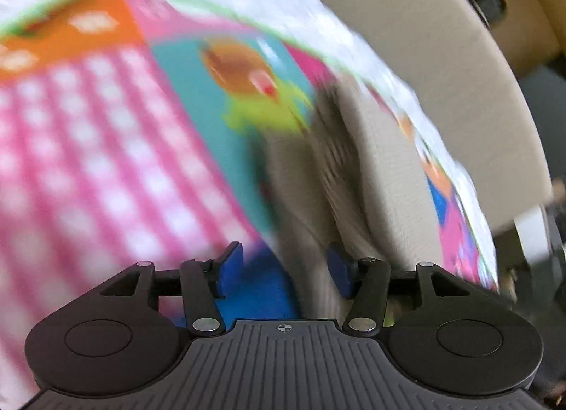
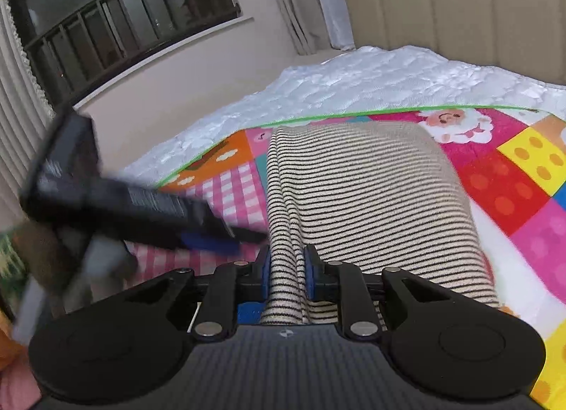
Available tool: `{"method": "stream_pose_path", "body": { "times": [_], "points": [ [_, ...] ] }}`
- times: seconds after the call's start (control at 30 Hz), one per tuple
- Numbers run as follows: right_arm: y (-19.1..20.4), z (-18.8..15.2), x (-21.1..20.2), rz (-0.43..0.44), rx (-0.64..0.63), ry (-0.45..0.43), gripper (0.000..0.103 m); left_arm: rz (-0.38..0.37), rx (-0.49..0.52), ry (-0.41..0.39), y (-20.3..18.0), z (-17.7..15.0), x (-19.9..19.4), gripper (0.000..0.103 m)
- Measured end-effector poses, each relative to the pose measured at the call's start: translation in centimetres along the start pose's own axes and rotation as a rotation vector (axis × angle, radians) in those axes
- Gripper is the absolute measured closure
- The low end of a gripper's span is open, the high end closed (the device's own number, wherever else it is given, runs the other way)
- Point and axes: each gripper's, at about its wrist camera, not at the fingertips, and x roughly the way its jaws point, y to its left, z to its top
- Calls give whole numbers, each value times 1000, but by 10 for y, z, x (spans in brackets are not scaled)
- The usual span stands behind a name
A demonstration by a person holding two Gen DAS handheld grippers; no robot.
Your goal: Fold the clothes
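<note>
My right gripper (image 2: 287,270) is closed on a bunched fold of the striped top (image 2: 368,197), its 2 blue pads pressed against the cloth from either side. From there the top spreads forward, flat over the play mat (image 2: 502,183), which lies on a white quilted bed cover (image 2: 353,81). A beige headboard (image 2: 460,6) stands behind the bed, and a dark window with railing (image 2: 123,13) sits off to the left.

My left gripper (image 1: 283,268) shows its fingers spread well apart with nothing between the pads. Its view is badly blurred: I can make out the pink checks and teal patch of the mat, and the striped cloth just ahead and right of the fingers. In the right view the left gripper (image 2: 219,233) appears as a dark smear just left of the top's near edge; whether it touches the cloth I cannot tell.
</note>
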Motion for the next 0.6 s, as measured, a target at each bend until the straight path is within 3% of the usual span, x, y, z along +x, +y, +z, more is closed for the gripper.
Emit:
{"method": "stream_pose_path", "body": {
  "times": [0.07, 0.2, 0.3, 0.37, 0.4, 0.43, 0.47, 0.53, 0.6],
  "points": [
    [8, -7, 6, -14, -34, 11, 84, 6, -18, -91, 4, 12, -16, 46],
    [34, -17, 19, -76, -162, 17, 82, -124, 58, -167, -32, 27, -26, 47],
    [49, -21, 20, -114, -273, 19, 73, -182, 108, -150, -60, 27, -7, 47],
    [49, -18, 7, -92, -301, 10, 63, -158, 123, -115, -69, 25, 15, 49],
    [48, -16, 0, -78, -312, 5, 63, -140, 138, -100, -68, 25, 23, 56],
    [43, -13, -12, -71, -306, -12, 54, -126, 150, -86, -66, 25, 31, 60],
    [36, -9, -25, -66, -295, -34, 37, -139, 138, -84, -61, 25, 30, 64],
    [24, -4, -39, -78, -273, -54, 22, -163, 113, -79, -50, 26, 29, 66],
    [12, -5, -35, -124, -251, -38, 22, -186, 91, -75, -40, 26, 28, 66]
  ]
}}
